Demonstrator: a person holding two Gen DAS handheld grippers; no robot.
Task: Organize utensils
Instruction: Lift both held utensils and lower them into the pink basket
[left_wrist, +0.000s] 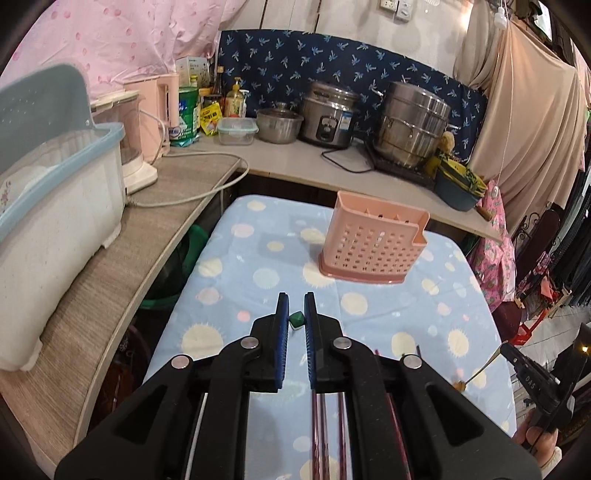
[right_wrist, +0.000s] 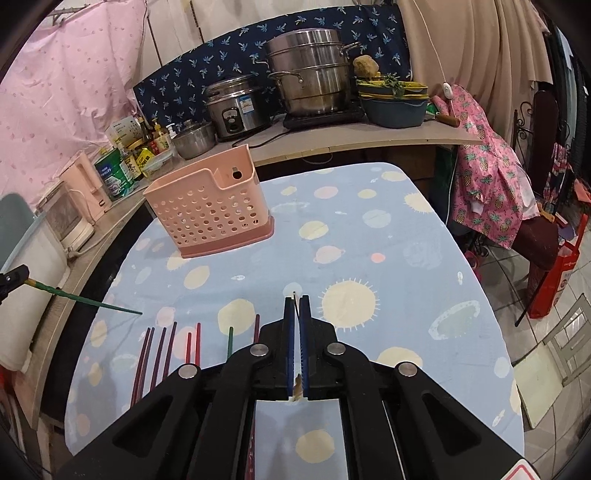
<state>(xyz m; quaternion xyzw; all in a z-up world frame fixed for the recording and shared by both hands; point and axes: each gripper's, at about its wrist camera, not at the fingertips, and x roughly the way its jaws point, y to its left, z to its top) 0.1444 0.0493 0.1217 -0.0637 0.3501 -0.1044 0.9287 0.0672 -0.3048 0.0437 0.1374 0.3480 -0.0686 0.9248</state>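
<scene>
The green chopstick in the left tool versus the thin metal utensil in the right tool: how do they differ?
The green chopstick is thick, green and held by its end. The thin metal utensil is slender and shiny with a brownish end, and runs lengthwise between the pads. Both are lifted off the table, each clamped in a shut tool.

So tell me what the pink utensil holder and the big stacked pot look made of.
Pink utensil holder: likely moulded plastic, matte, with uniform punched holes and rounded rims. Big stacked pot: apparently stainless steel, shiny, with bright reflections and a brushed silver sheen.

Green chopstick between left gripper fingers
</scene>
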